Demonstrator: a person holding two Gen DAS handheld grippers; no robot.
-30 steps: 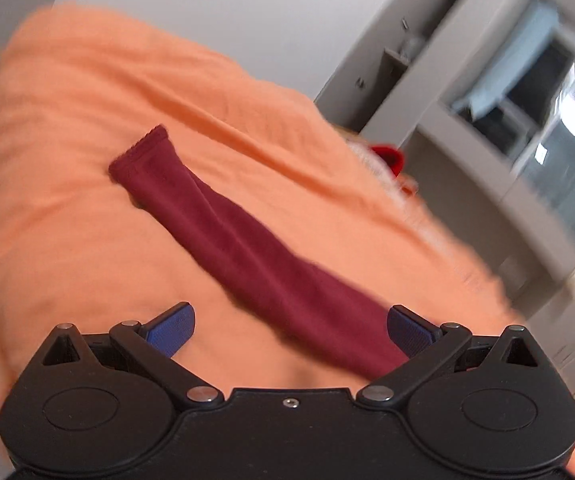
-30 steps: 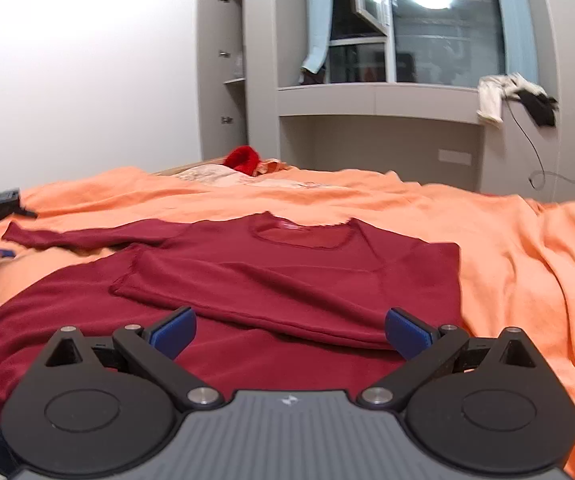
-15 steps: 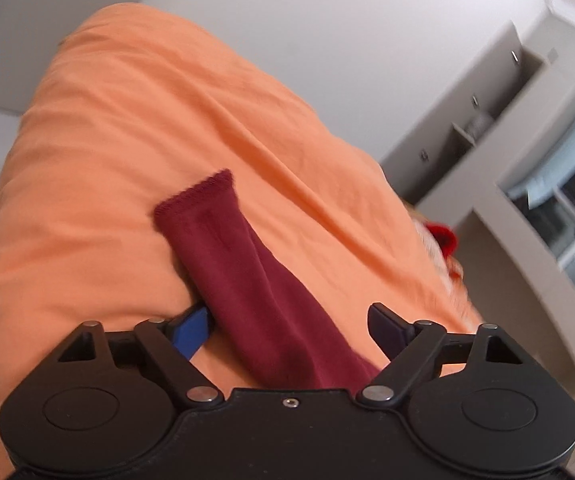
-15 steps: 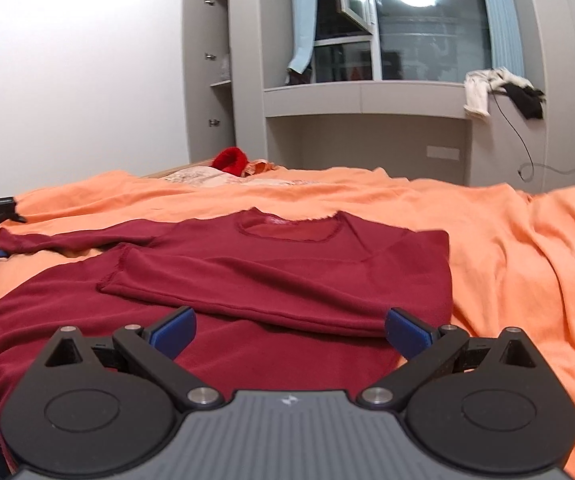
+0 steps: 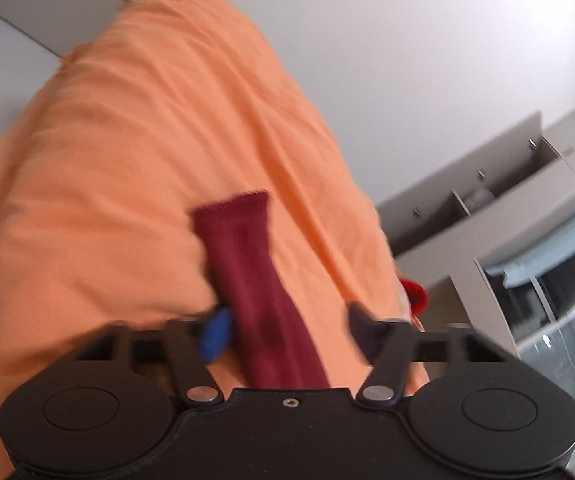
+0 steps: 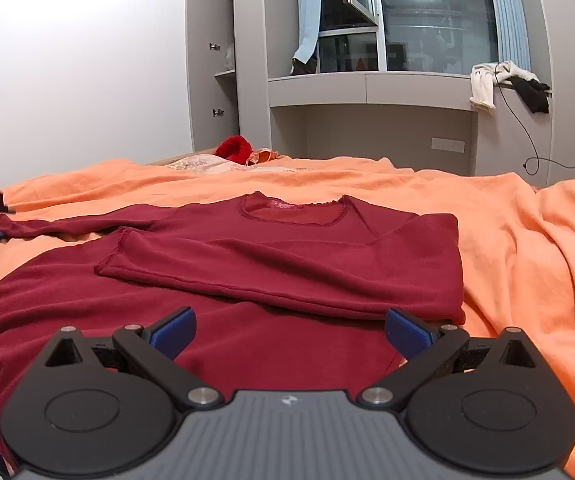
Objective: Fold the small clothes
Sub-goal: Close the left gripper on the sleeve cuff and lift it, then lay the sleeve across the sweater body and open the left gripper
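sleeve point(image 5: 255, 280) lies between the spread fingers of the left gripper point(image 5: 287, 328); right gripper point(image 6: 289, 330) hovers released over the shirt point(image 6: 287, 248).

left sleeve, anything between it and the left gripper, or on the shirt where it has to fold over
Nothing visible. The left gripper is open with the sleeve running between its fingers, straight on the orange blanket. The shirt body carries only its other sleeve, already folded across.

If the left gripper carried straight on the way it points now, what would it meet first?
Most likely the dark red sleeve: it lies between the open fingers of the left gripper and runs ahead to its cuff. Beyond that is only the orange blanket. Motion blur makes depth uncertain.
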